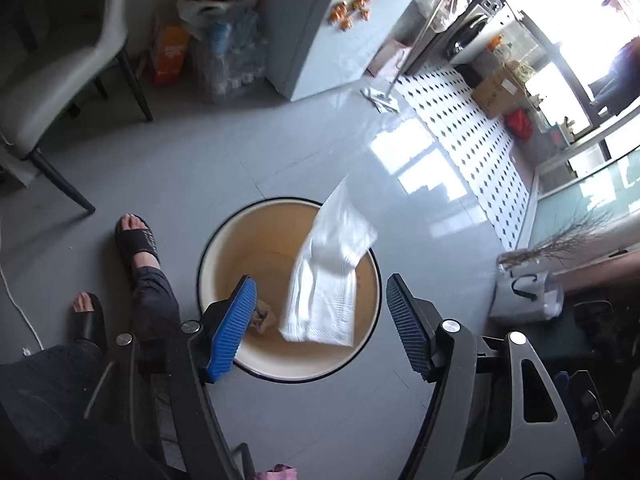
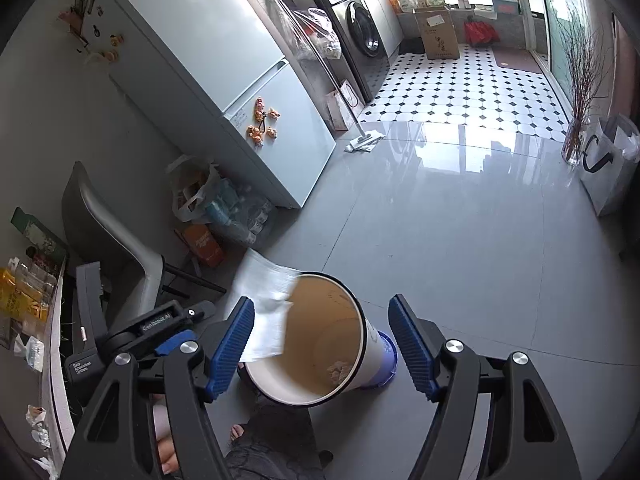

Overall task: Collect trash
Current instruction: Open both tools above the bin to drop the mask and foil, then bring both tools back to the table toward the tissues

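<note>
A round bin (image 1: 248,356) with a tan inside and dark rim stands on the grey floor, right below my left gripper (image 1: 320,320). A white plastic wrapper (image 1: 328,276), blurred, hangs free over the bin's mouth, clear of both blue pads. My left gripper is open. A crumpled brown scrap (image 1: 262,318) lies at the bin's bottom. In the right wrist view the same bin (image 2: 356,344) sits between the fingers of my open right gripper (image 2: 322,344), which holds nothing. The wrapper (image 2: 266,312) is at the bin's left rim, and my left gripper (image 2: 160,332) shows at lower left.
A person's sandalled feet (image 1: 138,240) stand left of the bin. A white chair (image 1: 52,64), a fridge (image 2: 224,92), bags and bottles (image 2: 224,204) line the left wall. A mop (image 2: 362,140), a vase of twigs (image 2: 576,140) and a white bag (image 2: 608,164) stand further off.
</note>
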Motion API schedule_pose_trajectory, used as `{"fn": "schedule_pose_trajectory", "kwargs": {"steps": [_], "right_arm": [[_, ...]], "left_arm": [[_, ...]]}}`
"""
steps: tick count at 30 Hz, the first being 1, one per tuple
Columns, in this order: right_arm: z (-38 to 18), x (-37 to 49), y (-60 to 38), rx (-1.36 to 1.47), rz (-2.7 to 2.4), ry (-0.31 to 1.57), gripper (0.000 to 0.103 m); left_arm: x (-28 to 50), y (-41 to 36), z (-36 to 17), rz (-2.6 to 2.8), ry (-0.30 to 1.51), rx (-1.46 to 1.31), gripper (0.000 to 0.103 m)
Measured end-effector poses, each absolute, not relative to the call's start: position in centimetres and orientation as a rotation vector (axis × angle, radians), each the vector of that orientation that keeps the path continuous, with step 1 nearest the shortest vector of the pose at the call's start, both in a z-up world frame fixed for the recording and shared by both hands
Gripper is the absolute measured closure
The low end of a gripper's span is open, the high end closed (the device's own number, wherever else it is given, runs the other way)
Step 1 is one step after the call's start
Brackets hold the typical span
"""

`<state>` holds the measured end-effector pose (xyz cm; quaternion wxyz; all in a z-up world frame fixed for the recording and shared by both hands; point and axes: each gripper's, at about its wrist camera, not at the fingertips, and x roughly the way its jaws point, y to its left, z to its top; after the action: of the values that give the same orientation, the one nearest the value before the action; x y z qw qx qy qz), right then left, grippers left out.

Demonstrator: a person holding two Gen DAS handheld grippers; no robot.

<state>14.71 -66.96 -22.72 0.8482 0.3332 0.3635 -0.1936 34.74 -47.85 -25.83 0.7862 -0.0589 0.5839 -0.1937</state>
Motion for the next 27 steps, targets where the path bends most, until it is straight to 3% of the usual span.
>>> {"fn": "schedule_pose_trajectory", "kwargs": {"steps": [7, 16, 27], "right_arm": [[-21.7, 15.0, -65.5, 0.694, -0.39, 0.771, 0.032], [-17.5, 15.3, -61.3, 0.649, -0.316, 0.723, 0.029], [-10.2, 15.9, -51.3, 0.5, -0.242, 0.618, 0.007]], "left_arm": [[33.7, -45.7, -22.0, -0.378, 1.229, -0.142, 0.029], [29.6, -39.5, -12.4, -0.406, 1.122, -0.25, 0.017], [24.6, -25.9, -3.6, -0.331, 0.865, -0.328, 0.006]]}}
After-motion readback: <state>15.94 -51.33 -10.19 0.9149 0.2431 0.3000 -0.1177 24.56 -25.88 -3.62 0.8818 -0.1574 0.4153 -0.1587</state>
